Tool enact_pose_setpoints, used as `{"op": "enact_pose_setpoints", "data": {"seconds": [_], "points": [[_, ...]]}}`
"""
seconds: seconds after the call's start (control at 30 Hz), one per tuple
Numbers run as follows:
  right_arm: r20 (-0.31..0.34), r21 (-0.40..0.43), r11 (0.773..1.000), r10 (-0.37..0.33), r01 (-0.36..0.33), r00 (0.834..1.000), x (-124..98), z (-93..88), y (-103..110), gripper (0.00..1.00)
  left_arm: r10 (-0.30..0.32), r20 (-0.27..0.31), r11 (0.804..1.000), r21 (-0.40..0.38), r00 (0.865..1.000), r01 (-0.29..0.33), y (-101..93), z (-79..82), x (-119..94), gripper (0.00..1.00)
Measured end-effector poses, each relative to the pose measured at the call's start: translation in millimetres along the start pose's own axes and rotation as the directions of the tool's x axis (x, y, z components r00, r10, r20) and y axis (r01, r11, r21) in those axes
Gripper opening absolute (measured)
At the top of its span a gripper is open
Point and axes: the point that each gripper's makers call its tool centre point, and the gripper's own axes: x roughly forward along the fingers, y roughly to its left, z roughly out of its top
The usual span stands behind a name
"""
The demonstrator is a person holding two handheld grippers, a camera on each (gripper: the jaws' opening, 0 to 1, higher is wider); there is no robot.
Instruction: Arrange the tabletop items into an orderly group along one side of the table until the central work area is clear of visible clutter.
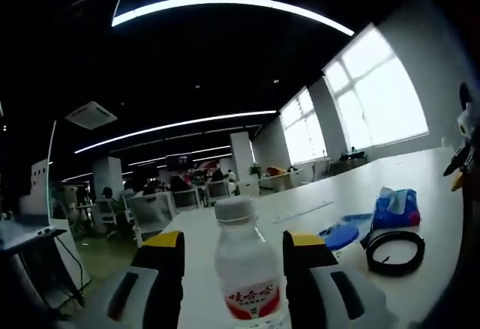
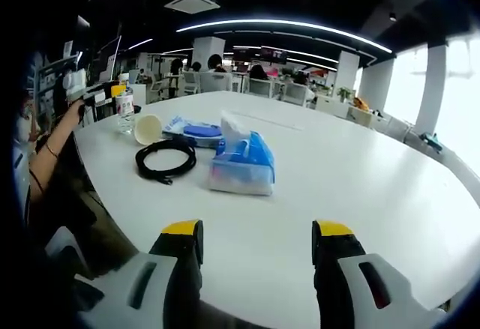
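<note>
A clear water bottle [image 1: 244, 273] with a white cap and red label stands between the jaws of my left gripper [image 1: 234, 250]; a gap shows on the bottle's left side, so the gripper is open around it. In the right gripper view the bottle [image 2: 125, 112] stands near the table's far left edge. There the left gripper [image 2: 112, 93] is beside it. My right gripper [image 2: 257, 243] is open and holds nothing, low over the white table [image 2: 352, 171]. Ahead of it lie a blue tissue pack [image 2: 244, 165], a black cable coil [image 2: 165, 160], a paper cup [image 2: 148, 128] on its side and a flat blue pack [image 2: 196, 130].
In the left gripper view the tissue pack [image 1: 396, 209], cable coil [image 1: 395, 252] and flat blue pack [image 1: 341, 235] lie to the right of the bottle. A person's arm [image 2: 52, 142] reaches in at the table's left edge. Office desks and chairs stand beyond the table.
</note>
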Motion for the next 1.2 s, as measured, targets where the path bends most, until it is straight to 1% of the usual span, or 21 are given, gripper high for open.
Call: {"op": "enact_pose_setpoints", "data": {"seconds": [0.07,0.13,0.2,0.37,0.4,0.5,0.57,0.67,0.73,0.77,0.8,0.87,0.9,0.97,1.1,1.13,1.2], "points": [[0.002,0.003,1.000,0.001,-0.001,1.000,0,0.2,0,0.56,0.009,-0.002,1.000,-0.008,1.000,-0.010,-2.3,-2.1,-2,0.52],[0.005,0.003,1.000,0.002,-0.002,1.000,1,0.9,1,0.56,0.031,-0.018,0.999,-0.007,0.999,-0.031,-5.3,-9.0,-3,0.52],[0.008,0.003,1.000,0.005,-0.005,1.000,1,1.5,1,0.57,0.031,-0.028,0.999,-0.008,0.999,-0.031,-6.7,-12.9,-2,0.52],[0.009,0.001,1.000,0.007,-0.007,1.000,1,1.9,2,0.57,0.038,-0.022,0.999,-0.019,0.999,-0.038,-6.5,-13.3,-2,0.52],[0.009,0.001,1.000,0.007,-0.007,1.000,1,1.9,2,0.57,0.040,-0.019,0.999,-0.020,0.999,-0.040,-6.5,-13.2,-2,0.53],[0.007,0.006,1.000,0.002,-0.003,1.000,0,0.3,1,0.56,0.062,-0.065,0.998,-0.013,0.996,-0.063,-4.5,-25.6,1,0.62],[0.004,0.007,1.000,0.004,-0.004,1.000,0,-0.9,2,0.56,0.075,-0.093,0.996,-0.036,0.993,-0.079,-7.9,-37.6,1,0.64],[-0.003,0.003,1.000,0.004,-0.004,1.000,1,-2.2,2,0.56,0.107,-0.124,0.992,-0.054,0.986,-0.115,-8.3,-48.5,2,0.65],[-0.003,0.004,1.000,0.008,-0.008,1.000,3,-1.9,3,0.56,0.149,-0.158,0.985,-0.067,0.976,-0.161,-7.9,-57.8,3,0.67],[-0.002,0.004,1.000,0.009,-0.009,1.000,3,-1.9,4,0.56,0.154,-0.166,0.984,-0.070,0.974,-0.167,-9.1,-60.1,4,0.68],[-0.004,0.002,1.000,0.017,-0.017,1.000,6,-2.2,6,0.56,0.180,-0.181,0.977,-0.083,0.967,-0.198,-9.5,-65.4,6,0.69],[-0.008,-0.001,1.000,0.023,-0.023,1.000,8,-3.2,8,0.56,0.182,-0.185,0.976,-0.084,0.966,-0.200,-11.7,-68.9,10,0.69],[-0.015,-0.005,1.000,0.029,-0.030,0.999,10,-4.3,9,0.56,0.191,-0.202,0.973,-0.092,0.961,-0.212,-12.0,-74.3,12,0.69],[-0.019,-0.006,0.999,0.033,-0.034,0.999,9,-4.7,10,0.56,0.198,-0.214,0.969,-0.103,0.956,-0.224,-10.6,-79.9,16,0.69],[-0.016,-0.003,1.000,0.026,-0.026,1.000,8,-4.2,6,0.56,0.207,-0.210,0.961,-0.141,0.956,-0.239,-5.9,-82.2,22,0.67],[-0.015,-0.002,1.000,0.021,-0.021,1.000,7,-4.3,4,0.56,0.219,-0.214,0.957,-0.144,0.952,-0.253,-4.4,-83.6,22,0.65],[-0.016,0.001,1.000,0.017,-0.017,1.000,7,-4.7,3,0.56,0.222,-0.218,0.956,-0.143,0.950,-0.257,-3.9,-84.2,22,0.54]]}}
